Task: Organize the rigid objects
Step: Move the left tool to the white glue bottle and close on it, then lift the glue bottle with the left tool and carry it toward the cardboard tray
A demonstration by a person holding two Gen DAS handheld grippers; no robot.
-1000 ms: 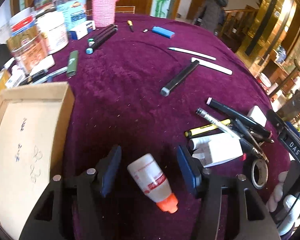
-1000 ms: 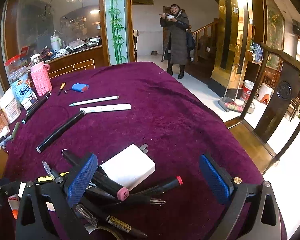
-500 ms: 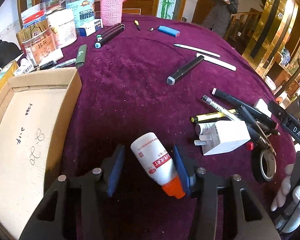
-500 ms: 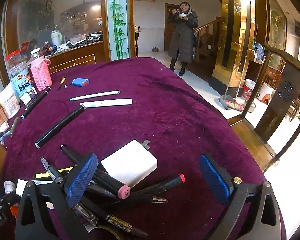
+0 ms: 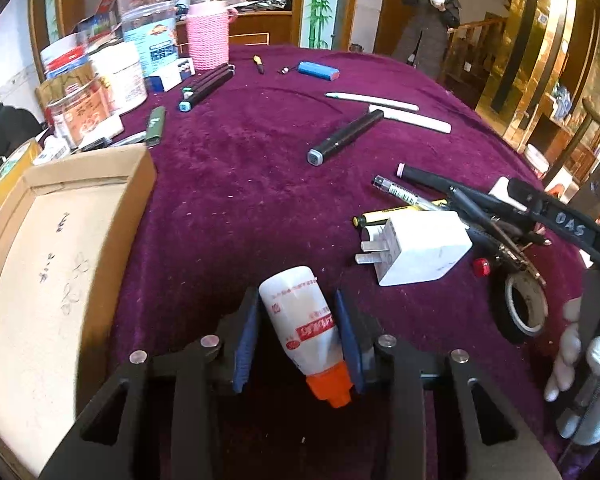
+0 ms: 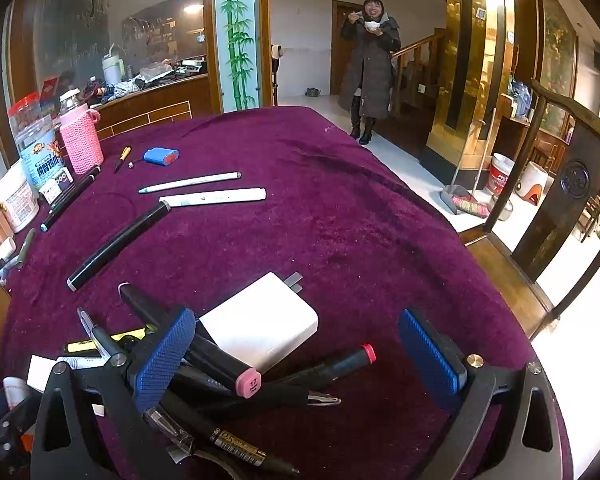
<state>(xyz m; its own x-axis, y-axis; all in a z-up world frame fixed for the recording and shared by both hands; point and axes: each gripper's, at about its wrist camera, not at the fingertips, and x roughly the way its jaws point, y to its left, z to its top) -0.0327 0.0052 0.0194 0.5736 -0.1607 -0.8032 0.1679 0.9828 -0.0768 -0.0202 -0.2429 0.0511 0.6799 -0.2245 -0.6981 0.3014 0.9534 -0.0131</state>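
Observation:
A white glue bottle [image 5: 304, 320] with an orange cap lies on the purple tablecloth, cap towards the camera. My left gripper [image 5: 296, 300] is closing on it, and both blue pads touch its sides. An open cardboard box [image 5: 40, 280] sits just left of it. My right gripper [image 6: 296, 320] stands wide open over a heap of pens and a pink-capped marker [image 6: 204, 356], with a white charger [image 6: 260, 332] between its fingers but untouched. In the left wrist view the charger [image 5: 420, 252] lies right of the bottle, and a gloved hand [image 5: 580, 380] holds the right gripper.
A tape roll [image 5: 526, 308] lies by the pens. A black marker [image 5: 344, 134], white pens and a blue lighter are scattered mid-table. Jars and a pink-sleeved bottle [image 5: 208, 36] crowd the back left. A person [image 6: 370, 68] stands beyond the table; a chair [image 6: 560, 200] is at the right edge.
My left gripper moved forward over the glue bottle and its jaws narrowed from well apart until the pads touch it. The right gripper stayed where it was, open.

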